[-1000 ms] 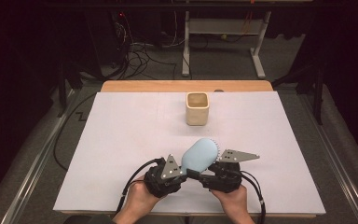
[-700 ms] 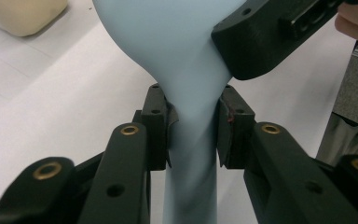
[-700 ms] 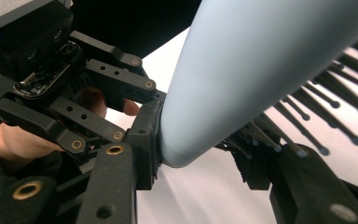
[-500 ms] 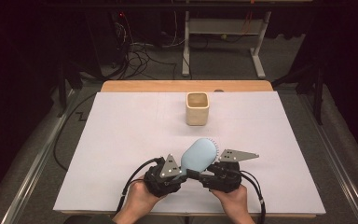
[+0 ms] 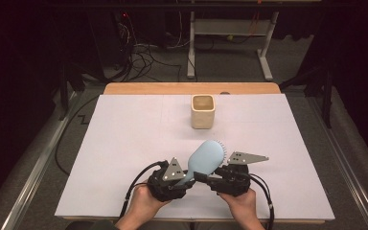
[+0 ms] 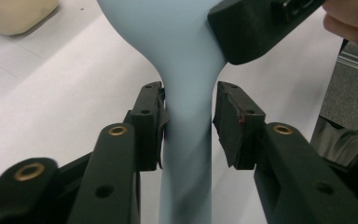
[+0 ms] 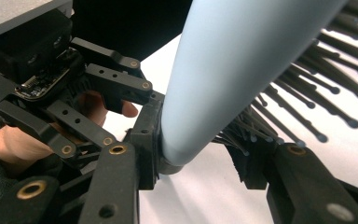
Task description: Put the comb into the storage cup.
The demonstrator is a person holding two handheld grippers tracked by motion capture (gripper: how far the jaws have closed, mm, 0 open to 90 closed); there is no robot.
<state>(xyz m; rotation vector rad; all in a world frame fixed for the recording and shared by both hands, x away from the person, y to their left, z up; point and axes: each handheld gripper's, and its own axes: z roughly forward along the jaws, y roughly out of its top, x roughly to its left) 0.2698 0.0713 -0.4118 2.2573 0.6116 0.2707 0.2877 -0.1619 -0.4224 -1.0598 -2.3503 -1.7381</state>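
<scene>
A light blue hairbrush [image 5: 206, 158] with dark bristles is held just above the white table top [image 5: 124, 143], near its front edge, between my two grippers. My left gripper [image 5: 188, 176] is shut on the narrow handle; in the left gripper view [image 6: 189, 112] both pads press the handle's [image 6: 186, 163] sides. My right gripper [image 5: 210, 173] is shut on the lower end of the brush head [image 7: 242, 56], one jaw on the smooth back and the other against the bristles [image 7: 307, 102]. The two grippers nearly touch each other.
A cream square cup [image 5: 202, 111] stands upright at the back middle of the table, well beyond the brush. A wooden strip [image 5: 191, 88] borders the far edge. Cables and a metal stand leg [image 5: 263, 62] lie on the floor behind.
</scene>
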